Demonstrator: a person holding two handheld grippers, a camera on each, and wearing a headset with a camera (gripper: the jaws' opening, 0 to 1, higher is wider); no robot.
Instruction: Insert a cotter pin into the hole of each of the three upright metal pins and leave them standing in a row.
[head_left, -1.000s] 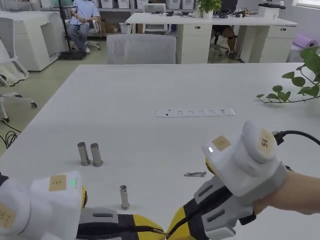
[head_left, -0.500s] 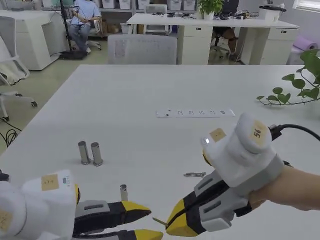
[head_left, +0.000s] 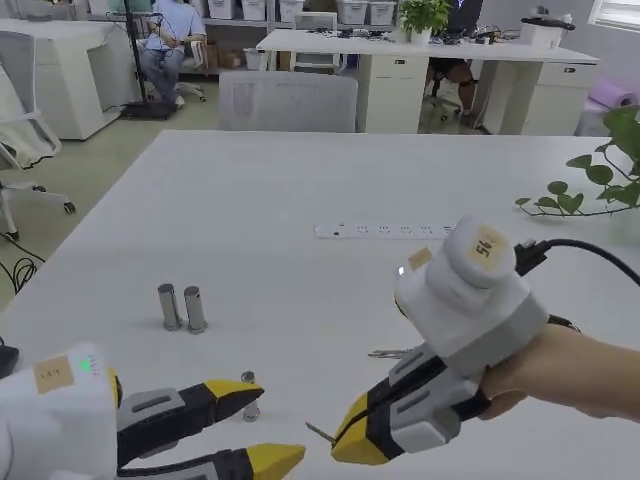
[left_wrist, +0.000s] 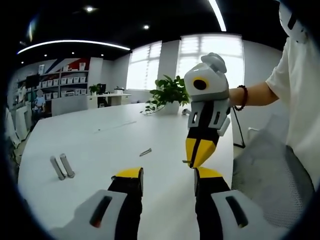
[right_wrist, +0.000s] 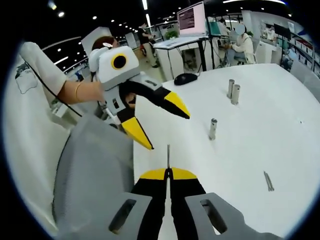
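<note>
Over the table (head_left: 300, 190), right hand-held gripper (head_left: 343, 447) tight on cotter pin (right_wrist: 168, 156), left hand-held gripper (head_left: 272, 422) agape, labels (head_left: 487, 246) unreadable

Bright, even overhead light is washing the white table (head_left: 300, 200) in the head view, and the metal pins (head_left: 170, 307) are casting only faint, soft shadows on it. In the left gripper view, the windows (left_wrist: 200, 55) are blowing out to white and a ceiling strip (left_wrist: 70, 44) is glaring against a dark ceiling. Both gripper views are bending straight lines hard toward their edges and losing sharpness there. In the right gripper view, a monitor (right_wrist: 191, 17) is glowing, small ceiling spots are flaring, and the cotter pin (right_wrist: 168, 155), pinched in the right gripper (right_wrist: 168, 172), is showing crisp.
</note>
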